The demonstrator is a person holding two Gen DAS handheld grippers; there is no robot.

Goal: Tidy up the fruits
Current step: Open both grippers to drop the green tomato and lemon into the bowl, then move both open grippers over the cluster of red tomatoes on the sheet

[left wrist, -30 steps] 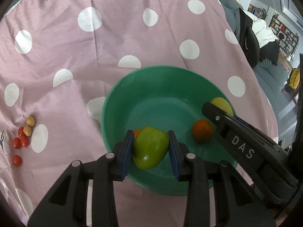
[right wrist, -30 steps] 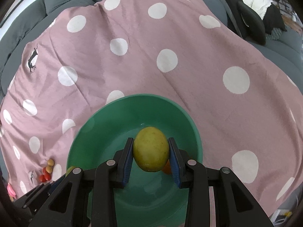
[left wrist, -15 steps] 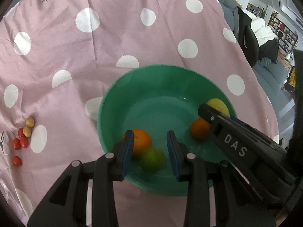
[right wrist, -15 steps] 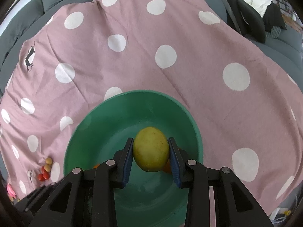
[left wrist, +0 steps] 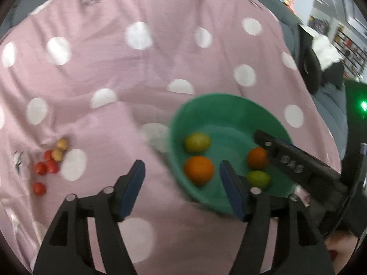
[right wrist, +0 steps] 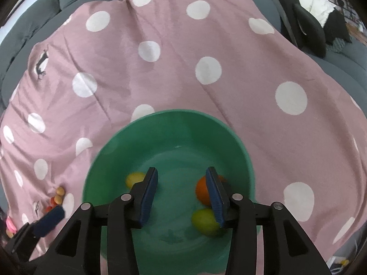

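A green bowl [left wrist: 270, 116] [right wrist: 128, 137] sits on the pink dotted cloth. It holds two oranges [left wrist: 199, 170] [left wrist: 258, 158] and two yellow-green fruits [left wrist: 197, 142] [left wrist: 258, 180]. My left gripper [left wrist: 182, 171] hangs over the bowl's left rim; its jaws are opening and nothing is between them. My right gripper [right wrist: 181, 178] is above the inside of the bowl, jaws opening too, with nothing between the pads. Beside its right finger lie an orange [right wrist: 201, 192] and a blurred yellow-green fruit [right wrist: 205, 221]. Another yellow fruit [right wrist: 134, 178] lies left of its left finger.
A cluster of several small red and yellow fruits [left wrist: 49, 163] [right wrist: 58, 194] lies on the cloth left of the bowl. The cloth [left wrist: 160, 57] covers a grey sofa [right wrist: 34, 11]. Dark cushions and clothes [right wrist: 321, 18] sit at the far right.
Both grippers let go of their fruits, which now lie in the bowl. The left gripper has drawn back to the left, over the rim, and its jaws stand much wider.
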